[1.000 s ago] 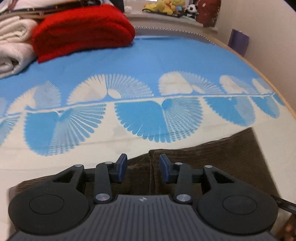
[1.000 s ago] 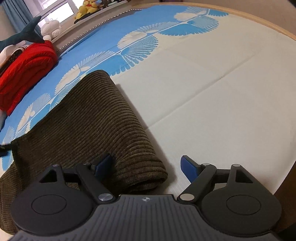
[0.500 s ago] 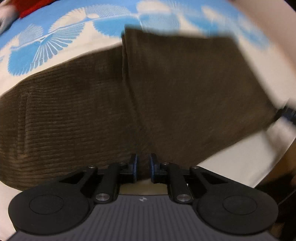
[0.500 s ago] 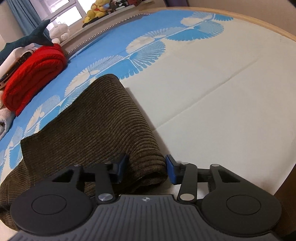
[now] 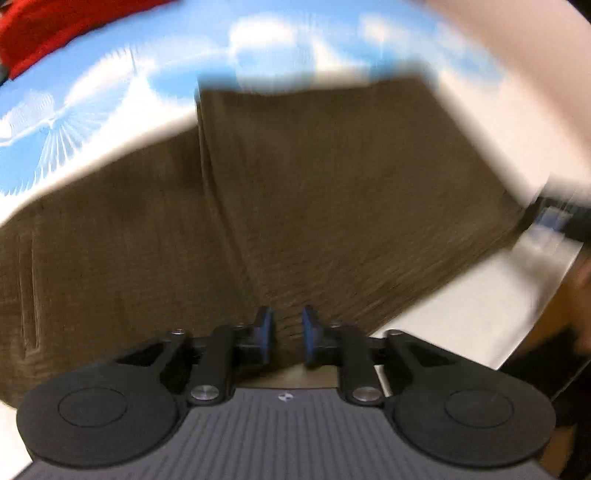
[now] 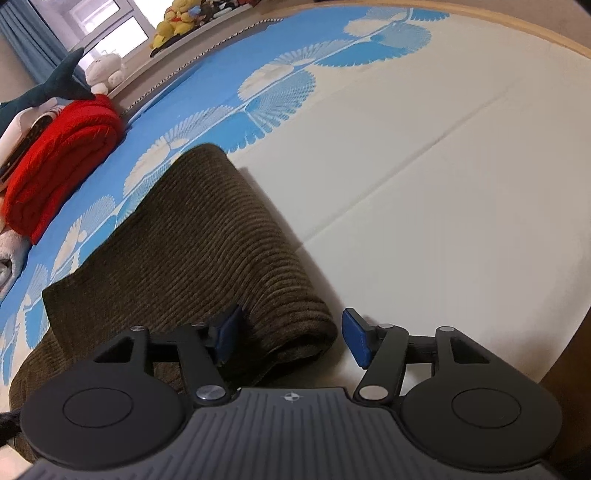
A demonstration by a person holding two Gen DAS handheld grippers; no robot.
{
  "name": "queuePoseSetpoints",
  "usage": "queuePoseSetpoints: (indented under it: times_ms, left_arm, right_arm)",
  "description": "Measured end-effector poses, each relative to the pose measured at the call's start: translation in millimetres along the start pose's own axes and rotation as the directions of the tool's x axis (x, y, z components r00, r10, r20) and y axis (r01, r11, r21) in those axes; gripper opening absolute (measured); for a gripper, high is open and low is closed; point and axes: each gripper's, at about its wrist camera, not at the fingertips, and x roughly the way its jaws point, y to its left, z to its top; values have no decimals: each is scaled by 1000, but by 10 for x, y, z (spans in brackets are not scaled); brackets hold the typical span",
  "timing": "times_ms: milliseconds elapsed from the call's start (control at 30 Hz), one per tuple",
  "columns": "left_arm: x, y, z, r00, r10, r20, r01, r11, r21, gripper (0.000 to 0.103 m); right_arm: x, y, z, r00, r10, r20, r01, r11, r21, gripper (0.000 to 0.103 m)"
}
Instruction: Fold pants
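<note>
The brown corduroy pants lie folded on the bed, and with both jaws just reopening, left claw astride a pinch of cloth, right claw unclamped straddling the fold, regrip the near edge squarely before folding.

This is a bedroom in a home; a big bed fills most of the view, with a cream and blue sheet that has fan shapes on it; a folded red blanket sits near the head of the bed; a soft toy shark, a white plush toy and a yellow plush toy sit on a ledge by the window; a blue curtain hangs beside it.
</note>
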Motion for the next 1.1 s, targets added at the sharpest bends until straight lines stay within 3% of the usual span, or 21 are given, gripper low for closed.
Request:
queuePoseSetpoints:
  times_ms: [33,200,233,333,467,533,700,833,933,1033,1100]
  left_arm:
    - [-35,-11,11,999,28,18,-28,1000,-2,40]
    - [-289,13,89,991,6,135,-2,1000,-30,39]
    - [-249,6,107,992,-5,124,9,999,-32,39]
    - [22,-33,57,1000,0,-22,0,1000,5,41]
    - [-196,-47,139,997,8,81,-7,1000,-11,40]
    - [-252,3,197,993,-14,117,18,999,-39,40]
    - [-286,33,204,993,-13,121,20,998,-57,40]
    - [-343,56,190,990,-27,140,35,998,-54,41]
    - [-395,53,197,988,-27,152,35,998,-52,41]
    - [-468,80,206,984,-27,174,37,998,-54,41]
    - [-524,113,221,980,-30,196,43,997,-62,41]
  right_arm:
    - [3,7,-2,1000,2,0,-2,1000,-3,58]
    - [-14,53,-15,1000,-9,20,10,999,-52,49]
    - [-19,54,-13,1000,-8,23,10,998,-60,46]
    - [-39,87,-21,999,-3,38,6,996,-89,39]
    - [-91,135,-16,998,5,60,1,993,-115,33]
    - [-125,150,-7,998,13,69,-4,993,-120,33]
    - [-173,201,-1,997,15,78,-3,987,-163,32]
    - [-123,191,-13,998,-33,50,40,988,-146,46]
    - [-70,165,-9,998,-51,34,55,990,-129,51]
    - [-21,149,8,999,-45,11,46,991,-125,49]
    - [-29,152,28,999,-41,6,42,992,-122,42]
